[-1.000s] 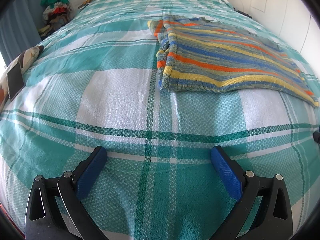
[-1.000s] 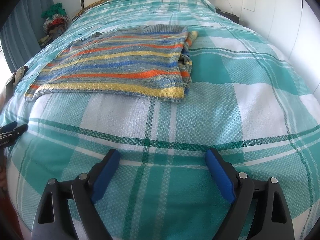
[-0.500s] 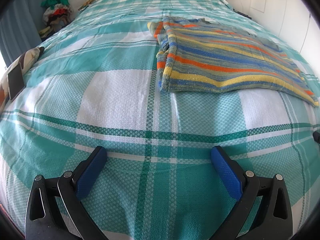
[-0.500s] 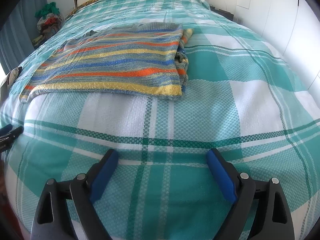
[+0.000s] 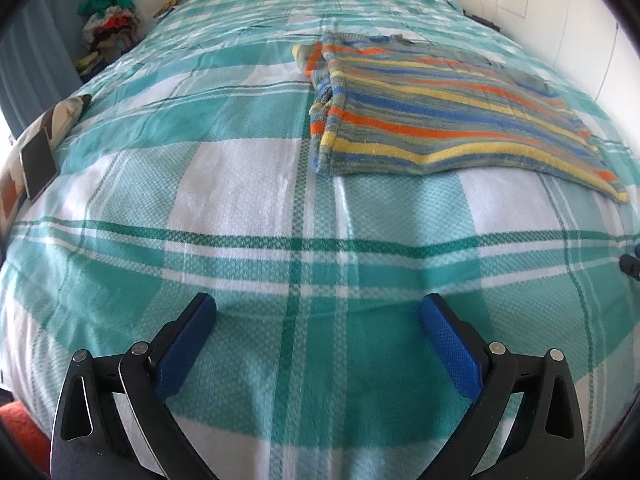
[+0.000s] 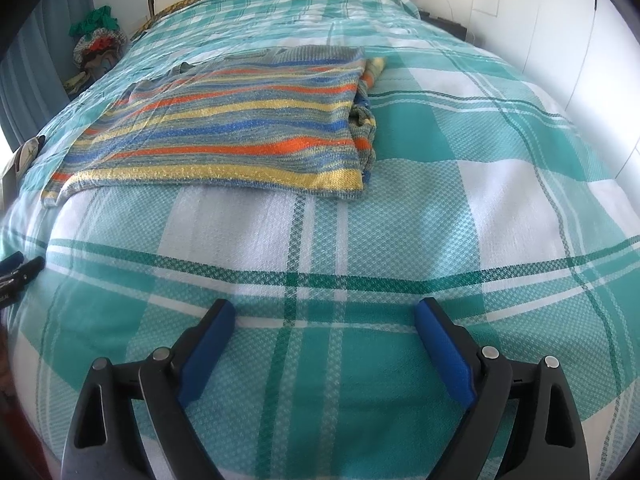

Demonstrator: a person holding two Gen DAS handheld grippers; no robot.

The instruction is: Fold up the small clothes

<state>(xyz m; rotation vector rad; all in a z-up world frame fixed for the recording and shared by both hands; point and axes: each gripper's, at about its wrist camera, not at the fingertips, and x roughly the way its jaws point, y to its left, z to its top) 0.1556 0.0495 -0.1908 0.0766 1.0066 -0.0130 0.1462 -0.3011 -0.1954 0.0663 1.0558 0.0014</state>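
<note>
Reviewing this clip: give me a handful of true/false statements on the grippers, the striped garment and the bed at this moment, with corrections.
1. Both grippers are open and hold nothing. True: the left gripper and right gripper have their jaws spread wide over the checked bedspread.
2. The striped garment lies flat on the bedspread. True.
3. The right gripper is touching the garment. False: bare bedspread separates them.
4. The garment is plain green. False: it has orange, yellow and blue stripes.
5. A heap of clothes sits beyond the bed's far left corner. True.
</note>
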